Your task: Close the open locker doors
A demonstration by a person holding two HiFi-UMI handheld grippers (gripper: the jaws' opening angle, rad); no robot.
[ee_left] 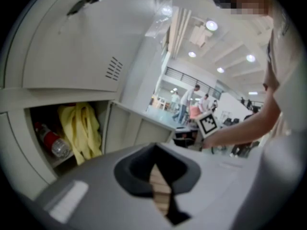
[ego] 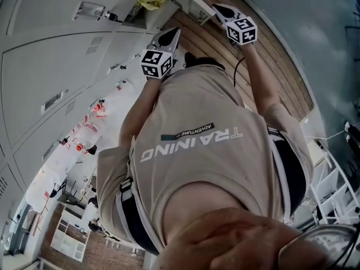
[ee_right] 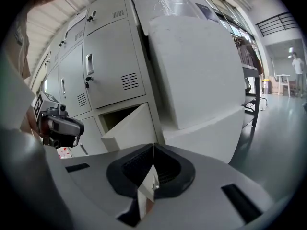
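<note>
Left gripper (ee_left: pixel 154 150) and right gripper (ee_right: pixel 153 150): jaws together, empty. Judged approach step; open locker door (ee_right: pixel 128 127), 11 o'clock of right gripper, needs pushing shut.

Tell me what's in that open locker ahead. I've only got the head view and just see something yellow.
Observer: In the left gripper view that's a yellow cloth inside the open compartment. A plastic bottle with a red label sits beside it.
Operator: Door position?
Observer: The right gripper view shows the locker door swung partly out, well off its frame.
Operator: Grippers holding anything?
Observer: No. The left gripper and right gripper both have their jaws together with nothing between them.
</note>
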